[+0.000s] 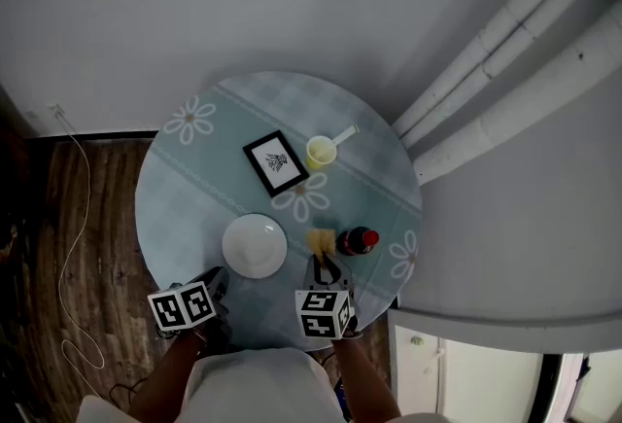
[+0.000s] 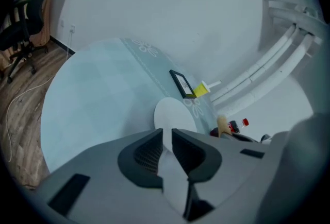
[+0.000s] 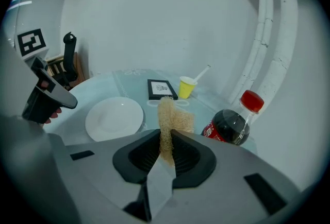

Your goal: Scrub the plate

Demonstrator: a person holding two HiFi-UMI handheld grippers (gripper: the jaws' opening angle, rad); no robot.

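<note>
A white plate (image 1: 255, 246) lies empty on the round teal table (image 1: 185, 197), close to the front edge. My right gripper (image 1: 324, 265) is just right of the plate and is shut on a tan loofah scrub pad (image 3: 172, 115), which sticks up from between the jaws. The pad hangs above the table, apart from the plate (image 3: 114, 117). My left gripper (image 1: 216, 280) hovers at the plate's near left rim without touching it. Its jaws stand close together with a thin gap and nothing between them. In the left gripper view the plate (image 2: 174, 114) lies just beyond the left gripper (image 2: 167, 133).
A cola bottle (image 1: 358, 241) with a red cap stands right of the pad. A yellow cup (image 1: 321, 153) and a black picture frame (image 1: 276, 162) sit farther back. White pipes (image 1: 505, 52) run along the wall at right. A cable (image 1: 78, 217) lies on the wooden floor at left.
</note>
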